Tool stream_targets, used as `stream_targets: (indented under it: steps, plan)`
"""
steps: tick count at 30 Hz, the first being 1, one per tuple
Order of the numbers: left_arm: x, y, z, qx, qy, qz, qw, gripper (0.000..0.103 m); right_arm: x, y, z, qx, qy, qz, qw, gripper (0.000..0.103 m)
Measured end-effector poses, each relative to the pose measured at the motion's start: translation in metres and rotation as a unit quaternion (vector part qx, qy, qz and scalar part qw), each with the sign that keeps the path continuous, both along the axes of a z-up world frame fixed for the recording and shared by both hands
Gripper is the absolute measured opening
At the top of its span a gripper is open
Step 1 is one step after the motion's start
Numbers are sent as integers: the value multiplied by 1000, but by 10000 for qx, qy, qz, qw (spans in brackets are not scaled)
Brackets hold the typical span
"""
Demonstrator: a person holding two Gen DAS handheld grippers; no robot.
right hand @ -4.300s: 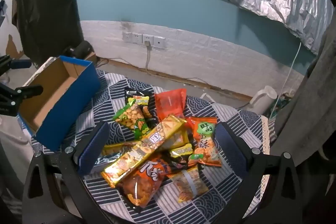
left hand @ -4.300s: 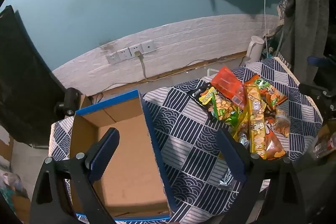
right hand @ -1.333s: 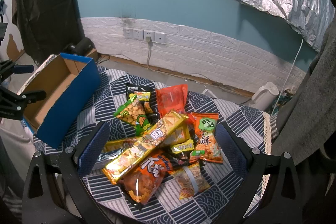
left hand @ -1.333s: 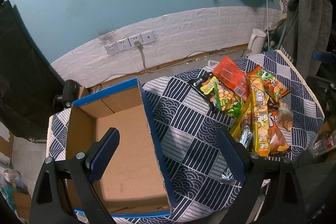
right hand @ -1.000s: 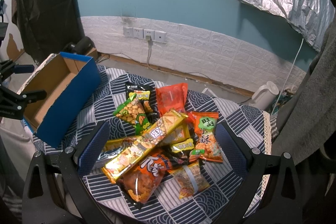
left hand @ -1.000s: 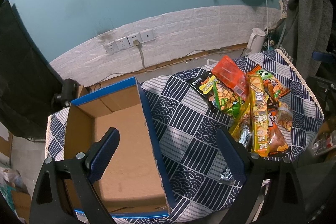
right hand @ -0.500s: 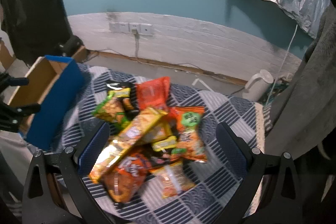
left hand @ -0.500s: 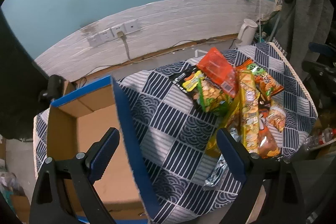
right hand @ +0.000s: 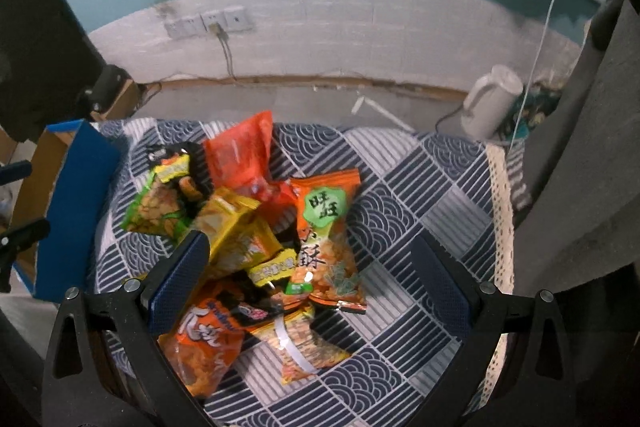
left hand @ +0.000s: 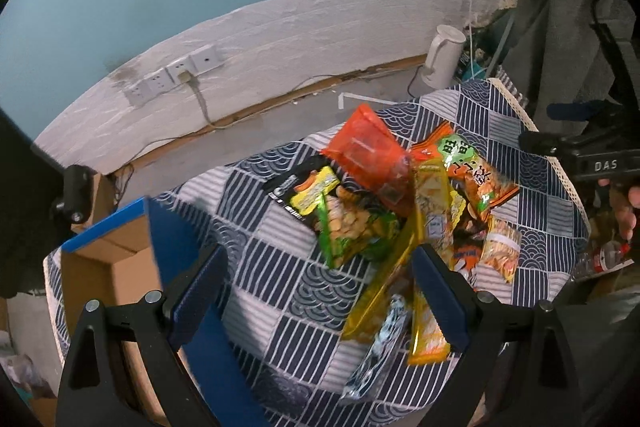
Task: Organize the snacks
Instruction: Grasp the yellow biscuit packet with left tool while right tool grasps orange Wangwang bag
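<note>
Both the left hand-held gripper (left hand: pixel 318 289) and the right hand-held gripper (right hand: pixel 310 281) are gaping empty above light, crinkly, slippery snack packets (right hand: pixel 324 239) beside the box (left hand: pixel 132 259); pinching a sealed edge looks safest.

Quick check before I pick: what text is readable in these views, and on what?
"DAS": on the black right gripper body, seen from the left wrist view.
"旺旺" and "小小酥": on the orange snack bag.
Print on the other snack packets is too blurred or small to read.

Both wrist views look down, forward over table; left from box side; shared: snack pile (left hand: pixel 404 211) (right hand: pixel 256 227).
</note>
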State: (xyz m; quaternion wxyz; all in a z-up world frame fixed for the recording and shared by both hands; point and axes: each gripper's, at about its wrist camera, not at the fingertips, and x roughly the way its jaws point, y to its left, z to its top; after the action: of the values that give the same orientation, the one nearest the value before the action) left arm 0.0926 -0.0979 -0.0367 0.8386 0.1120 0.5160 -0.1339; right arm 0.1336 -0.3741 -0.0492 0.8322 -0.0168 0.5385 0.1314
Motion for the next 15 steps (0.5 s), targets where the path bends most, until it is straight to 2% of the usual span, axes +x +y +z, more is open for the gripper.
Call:
stream_targets:
  steps: [8, 12, 15]
  plan:
    - [18, -17, -35, 96, 64, -378, 9992, 95, 18, -3, -52, -418, 533, 217, 9975, 100]
    - [23, -20, -49, 185, 48, -552, 9983, 95, 20, -2, -75, -412, 782, 270, 9957, 100]
    - [26, -19, -58, 92, 167, -519, 9985, 95, 22, 0, -86, -331, 923, 273, 9948, 100]
